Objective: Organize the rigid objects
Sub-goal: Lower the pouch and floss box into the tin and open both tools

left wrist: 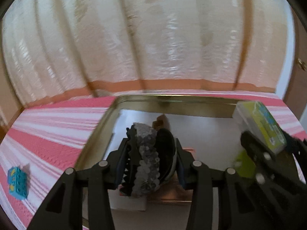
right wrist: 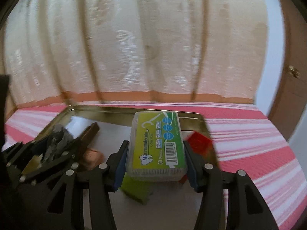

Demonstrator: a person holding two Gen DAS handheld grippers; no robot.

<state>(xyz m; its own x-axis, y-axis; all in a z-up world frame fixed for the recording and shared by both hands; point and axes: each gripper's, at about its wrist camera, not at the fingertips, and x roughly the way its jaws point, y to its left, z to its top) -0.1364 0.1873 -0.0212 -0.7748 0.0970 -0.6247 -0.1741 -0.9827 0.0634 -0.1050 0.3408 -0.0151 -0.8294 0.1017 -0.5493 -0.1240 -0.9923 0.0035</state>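
Note:
My left gripper (left wrist: 150, 149) is shut on a black claw hair clip with silver sequins (left wrist: 147, 153), held upright over an open metal tin (left wrist: 172, 97). In the right wrist view the same clip (right wrist: 57, 136) shows at the left in the left gripper (right wrist: 51, 147). My right gripper (right wrist: 156, 161) is shut on a clear, green-labelled floss pick box (right wrist: 157, 141), gripped by its long sides above the tin's (right wrist: 107, 111) right half. In the left wrist view, the right gripper (left wrist: 268, 149) and the box (left wrist: 261, 124) show at the right.
The tin lies on a pink-and-white striped cloth (right wrist: 249, 134). In the tin are a red block (right wrist: 199, 143), a green block (right wrist: 136, 189), a brown bar (right wrist: 92, 132), a copper-coloured piece (left wrist: 172, 193) and a white box (left wrist: 126, 201). A blue block (left wrist: 17, 182) lies on the cloth. A pale curtain hangs behind.

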